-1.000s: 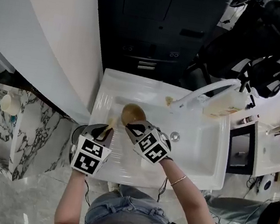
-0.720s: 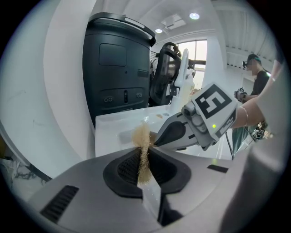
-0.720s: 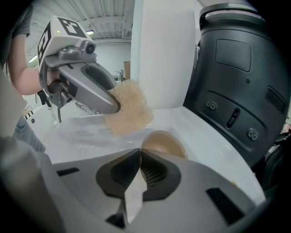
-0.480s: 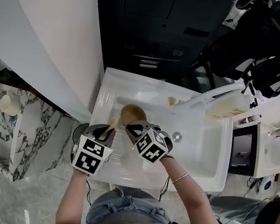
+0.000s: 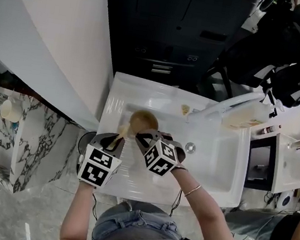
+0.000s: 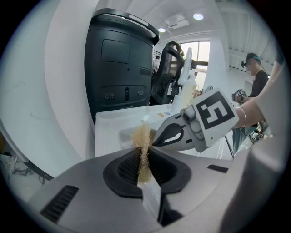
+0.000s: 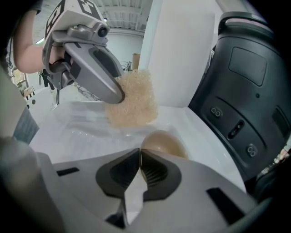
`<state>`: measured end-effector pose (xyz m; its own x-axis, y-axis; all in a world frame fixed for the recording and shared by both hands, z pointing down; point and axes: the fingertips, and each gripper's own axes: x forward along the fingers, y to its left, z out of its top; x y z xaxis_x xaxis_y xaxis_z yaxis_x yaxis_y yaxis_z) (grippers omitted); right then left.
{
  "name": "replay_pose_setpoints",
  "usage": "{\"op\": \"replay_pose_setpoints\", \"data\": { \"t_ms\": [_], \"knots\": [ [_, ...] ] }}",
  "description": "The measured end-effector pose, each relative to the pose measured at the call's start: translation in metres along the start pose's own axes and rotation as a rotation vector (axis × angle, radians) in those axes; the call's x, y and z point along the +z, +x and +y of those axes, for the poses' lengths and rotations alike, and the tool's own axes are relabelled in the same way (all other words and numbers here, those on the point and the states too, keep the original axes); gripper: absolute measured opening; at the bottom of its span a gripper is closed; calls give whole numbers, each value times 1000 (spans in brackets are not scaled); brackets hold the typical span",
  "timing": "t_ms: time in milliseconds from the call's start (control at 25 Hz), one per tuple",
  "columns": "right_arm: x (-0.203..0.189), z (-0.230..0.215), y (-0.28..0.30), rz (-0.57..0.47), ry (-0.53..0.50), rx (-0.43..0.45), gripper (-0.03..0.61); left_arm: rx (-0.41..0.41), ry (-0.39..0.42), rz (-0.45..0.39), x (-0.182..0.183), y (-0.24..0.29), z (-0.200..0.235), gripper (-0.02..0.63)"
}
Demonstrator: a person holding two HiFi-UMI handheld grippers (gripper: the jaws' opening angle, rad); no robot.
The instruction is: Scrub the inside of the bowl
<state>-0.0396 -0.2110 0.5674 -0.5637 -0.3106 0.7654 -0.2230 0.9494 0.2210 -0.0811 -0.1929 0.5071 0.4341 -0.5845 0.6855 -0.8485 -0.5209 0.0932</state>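
Tan and smooth, the bowl (image 5: 144, 121) sits in the white sink (image 5: 209, 171). Its rim looks pinched at 6 o'clock by the right hand-held gripper (image 7: 140, 160), jaws all but together on it. The left hand-held gripper (image 6: 143, 139) is clamped on a fibrous scrub pad (image 7: 132, 98) at the bowl's 8 o'clock. I'd tip the pad in, press round the wall and hold the bowl steady.

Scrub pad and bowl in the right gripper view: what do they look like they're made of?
The scrub pad looks like a coarse, loofah-type fibre mesh: pale beige and matte, with a fuzzy, open-textured surface and ragged edges. The bowl is tan-brown and smooth with a soft sheen. That would suit lacquered wood or plastic, and the look alone doesn't settle which.
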Motion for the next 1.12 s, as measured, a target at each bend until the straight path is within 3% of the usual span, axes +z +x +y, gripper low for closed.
{"op": "replay_pose_setpoints", "data": {
  "t_ms": [720, 1120],
  "knots": [
    [12, -11, -18, -68, 44, -51, 57, 22, -21, -21, 0, -8, -1, 46],
    [35, -10, -67, -237, 249, -113, 57, 40, 0, -76, 6, -23, -9, 46]
  ]
}}
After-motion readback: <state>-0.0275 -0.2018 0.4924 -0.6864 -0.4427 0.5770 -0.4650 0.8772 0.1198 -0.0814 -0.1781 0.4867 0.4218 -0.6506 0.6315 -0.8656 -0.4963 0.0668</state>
